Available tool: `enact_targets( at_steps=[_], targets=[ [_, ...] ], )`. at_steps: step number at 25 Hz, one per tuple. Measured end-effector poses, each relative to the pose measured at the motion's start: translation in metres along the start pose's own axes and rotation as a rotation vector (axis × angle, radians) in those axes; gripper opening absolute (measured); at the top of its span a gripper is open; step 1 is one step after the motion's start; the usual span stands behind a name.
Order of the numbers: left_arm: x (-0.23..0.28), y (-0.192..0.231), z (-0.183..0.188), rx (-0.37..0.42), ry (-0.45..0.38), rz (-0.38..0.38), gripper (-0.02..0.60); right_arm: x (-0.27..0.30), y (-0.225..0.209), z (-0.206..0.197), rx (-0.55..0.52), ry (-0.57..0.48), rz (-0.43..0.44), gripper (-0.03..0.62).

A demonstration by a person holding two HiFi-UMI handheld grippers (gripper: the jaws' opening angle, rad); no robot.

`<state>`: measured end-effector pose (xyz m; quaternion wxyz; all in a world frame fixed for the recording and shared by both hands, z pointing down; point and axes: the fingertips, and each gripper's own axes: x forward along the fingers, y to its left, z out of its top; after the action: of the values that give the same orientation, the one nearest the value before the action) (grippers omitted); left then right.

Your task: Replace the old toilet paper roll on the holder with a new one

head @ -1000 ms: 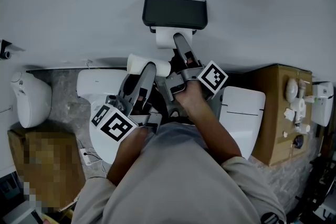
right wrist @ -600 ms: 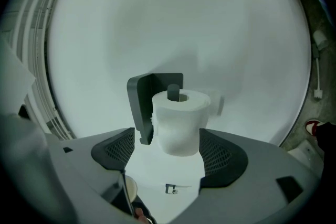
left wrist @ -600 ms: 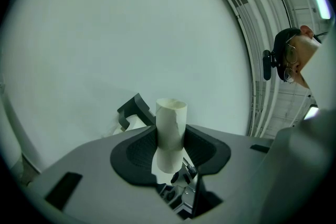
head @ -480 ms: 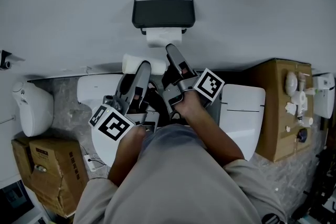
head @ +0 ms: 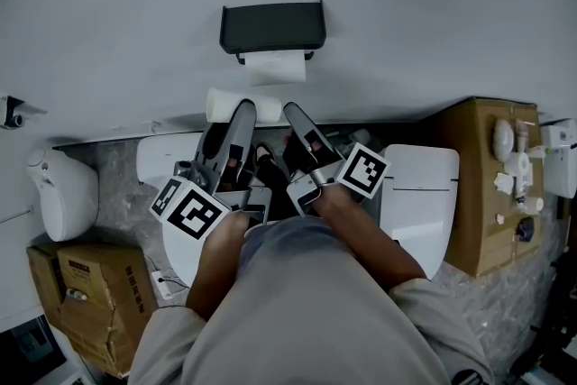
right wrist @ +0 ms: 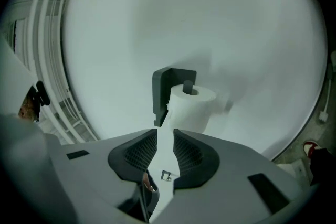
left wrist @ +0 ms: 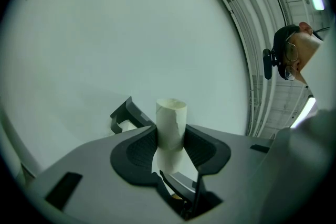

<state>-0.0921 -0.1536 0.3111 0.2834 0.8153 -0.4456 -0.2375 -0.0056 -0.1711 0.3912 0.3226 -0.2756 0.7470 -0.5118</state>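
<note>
My left gripper (left wrist: 170, 140) is clamped on the bare cardboard tube (left wrist: 171, 122), which stands upright between its 2 jaws. My right gripper (right wrist: 165, 150) is closing on nothing. The new roll (right wrist: 190, 107) sits on the black holder (right wrist: 167, 84) just beyond it, at frame centre. In the head view my left hand (head: 231, 228) and right hand (head: 336, 198) sit side by side at lower centre, aiming both tongs up-frame.
</note>
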Motion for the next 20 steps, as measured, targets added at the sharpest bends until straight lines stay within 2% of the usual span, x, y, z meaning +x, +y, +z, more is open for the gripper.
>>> enact_targets(
  at_steps=[2, 8, 13, 20],
  targets=[
    [0.002, 0.001, 0.002, 0.010, 0.004, 0.000, 0.146, -0.002, 0.008, 0.002, -0.031, 0.006, 0.020, 0.073],
    [0.017, 0.001, 0.011, 0.080, 0.017, 0.003, 0.146, -0.010, 0.028, 0.009, -0.153, 0.034, 0.047, 0.017],
    [0.031, -0.004, 0.024, 0.172, 0.042, -0.008, 0.146, -0.018, 0.041, 0.005, -0.253, 0.074, 0.046, 0.017],
    [0.053, -0.006, 0.049, 0.330, 0.103, -0.028, 0.147, -0.028, 0.046, 0.005, -0.288, 0.059, 0.040, 0.015]
  ],
)
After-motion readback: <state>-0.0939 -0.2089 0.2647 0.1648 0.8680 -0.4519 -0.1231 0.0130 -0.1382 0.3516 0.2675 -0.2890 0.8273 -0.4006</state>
